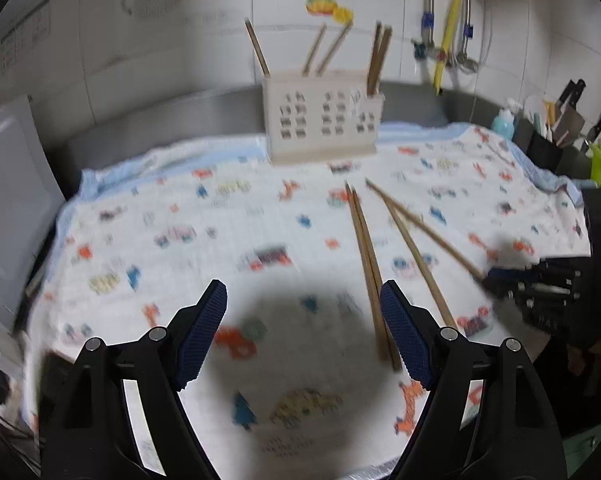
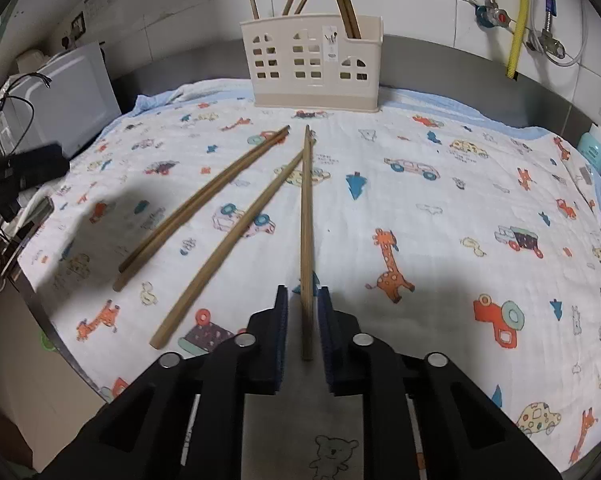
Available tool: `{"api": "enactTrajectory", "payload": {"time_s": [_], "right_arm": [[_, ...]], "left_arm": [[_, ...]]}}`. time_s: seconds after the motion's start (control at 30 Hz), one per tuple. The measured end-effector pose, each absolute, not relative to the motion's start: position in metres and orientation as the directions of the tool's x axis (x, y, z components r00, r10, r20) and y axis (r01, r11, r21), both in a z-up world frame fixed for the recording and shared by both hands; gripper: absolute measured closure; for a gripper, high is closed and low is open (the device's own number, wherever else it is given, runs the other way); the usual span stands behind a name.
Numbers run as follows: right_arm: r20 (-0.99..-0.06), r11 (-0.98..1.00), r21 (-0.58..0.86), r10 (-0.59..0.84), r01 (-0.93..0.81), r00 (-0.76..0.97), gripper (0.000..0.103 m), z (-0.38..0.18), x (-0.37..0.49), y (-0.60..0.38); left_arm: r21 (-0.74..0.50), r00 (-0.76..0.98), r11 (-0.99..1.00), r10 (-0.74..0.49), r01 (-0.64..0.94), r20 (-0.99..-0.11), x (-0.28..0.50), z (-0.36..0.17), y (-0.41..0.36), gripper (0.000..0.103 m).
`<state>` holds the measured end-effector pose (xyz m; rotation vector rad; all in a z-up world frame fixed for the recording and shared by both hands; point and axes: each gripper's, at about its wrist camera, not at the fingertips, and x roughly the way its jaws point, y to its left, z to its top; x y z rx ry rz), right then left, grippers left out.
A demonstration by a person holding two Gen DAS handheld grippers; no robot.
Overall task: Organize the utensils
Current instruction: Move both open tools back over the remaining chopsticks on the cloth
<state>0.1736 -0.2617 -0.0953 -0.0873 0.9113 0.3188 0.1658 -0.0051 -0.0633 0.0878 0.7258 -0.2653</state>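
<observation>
Gripping chopstick [image 2: 307, 240], right tool [image 2: 303, 300], mid-cloth [image 2: 420, 208]

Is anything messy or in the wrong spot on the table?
Yes. Four wooden chopsticks lie loose on the animal-print cloth, fanned at different angles, while the others stand in the cream holder. The right gripper is shut on one of them. Nothing looks spilled or broken.
</observation>
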Motion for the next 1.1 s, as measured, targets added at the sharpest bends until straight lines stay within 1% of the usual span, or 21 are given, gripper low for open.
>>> {"api": "enactTrajectory", "payload": {"time_s": [0.03, 0.1, 0.4, 0.5, 0.7, 0.87, 1.0, 1.1], "right_arm": [[-0.789, 0.951, 0.055, 0.228, -0.305, 0.571, 0.095, -0.096, 0.173, -0.262], [-0.79, 0.952, 0.063, 0.231, -0.3, 0.567, 0.096, -0.098, 0.173, -0.263], [-0.787, 0.957, 0.063, 0.223, -0.284, 0.575, 0.096, -0.097, 0.17, -0.269], [-0.786, 0.957, 0.065, 0.223, -0.282, 0.576, 0.096, -0.097, 0.169, -0.27], [-0.786, 0.957, 0.073, 0.228, -0.28, 0.575, 0.096, -0.097, 0.169, -0.272], [-0.788, 0.957, 0.075, 0.229, -0.281, 0.572, 0.096, -0.097, 0.169, -0.272], [-0.787, 0.958, 0.069, 0.225, -0.28, 0.575, 0.096, -0.096, 0.17, -0.272], [-0.788, 0.957, 0.066, 0.223, -0.282, 0.573, 0.096, -0.097, 0.17, -0.271]], "left_arm": [[-0.015, 0.706, 0.963, -0.208, 0.269, -0.677, 0.165, -0.07, -0.007, 0.025], [0.008, 0.695, 0.964, -0.186, 0.266, -0.694, 0.166, -0.081, -0.014, 0.025], [0.003, 0.64, 0.967, -0.167, 0.256, -0.75, 0.186, -0.11, -0.033, 0.025], [-0.022, 0.621, 0.967, -0.181, 0.255, -0.763, 0.191, -0.116, -0.036, 0.025], [-0.005, 0.613, 0.971, -0.156, 0.24, -0.775, 0.197, -0.124, -0.039, 0.025], [-0.024, 0.602, 0.973, -0.162, 0.231, -0.782, 0.201, -0.129, -0.039, 0.024], [0.011, 0.612, 0.977, -0.123, 0.211, -0.781, 0.203, -0.128, -0.04, 0.024], [0.069, 0.628, 0.974, -0.086, 0.218, -0.773, 0.203, -0.126, -0.045, 0.024]]}}
